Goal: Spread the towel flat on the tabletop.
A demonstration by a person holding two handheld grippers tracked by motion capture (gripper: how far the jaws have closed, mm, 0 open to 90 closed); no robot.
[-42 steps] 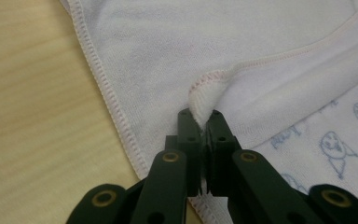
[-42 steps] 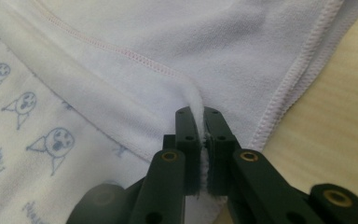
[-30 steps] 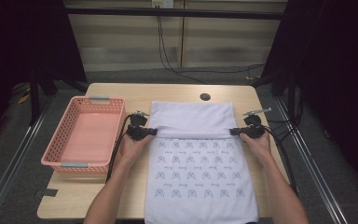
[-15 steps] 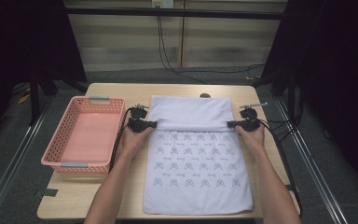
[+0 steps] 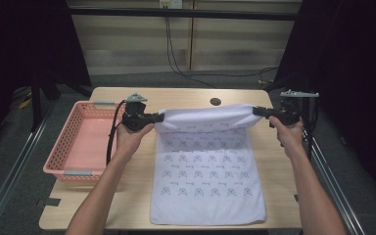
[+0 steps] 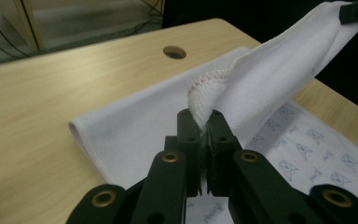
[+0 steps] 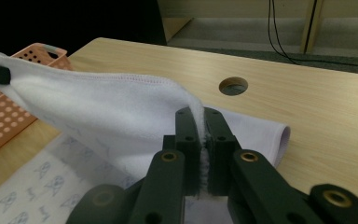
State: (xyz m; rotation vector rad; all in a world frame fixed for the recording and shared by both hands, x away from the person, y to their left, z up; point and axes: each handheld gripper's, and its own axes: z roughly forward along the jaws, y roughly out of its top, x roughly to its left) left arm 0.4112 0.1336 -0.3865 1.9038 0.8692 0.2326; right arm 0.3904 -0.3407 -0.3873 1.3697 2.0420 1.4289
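A white towel [image 5: 205, 176] with a small blue print lies lengthwise on the wooden table [image 5: 127, 205]. Its far edge is lifted off the table and stretched between my two grippers. My left gripper [image 5: 157, 117] is shut on the towel's left corner, and the stitched hem bunches above its jaws [image 6: 204, 122]. My right gripper [image 5: 257, 111] is shut on the right corner, the cloth pinched between its jaws [image 7: 202, 122]. The raised towel [image 6: 261, 84] sags a little in the middle, and its plain white underside [image 7: 102, 107] faces outward. A folded layer lies flat beneath it.
A pink perforated basket [image 5: 73, 142] stands empty on the table's left side, close to my left hand. A round cable hole [image 5: 215, 102] sits in the tabletop just beyond the towel. Dark floor and metal rails surround the table.
Both hands have risen and moved apart, lifting the towel's far edge off the table and pulling it taut. The towel's near end has slid away from the table's front edge.
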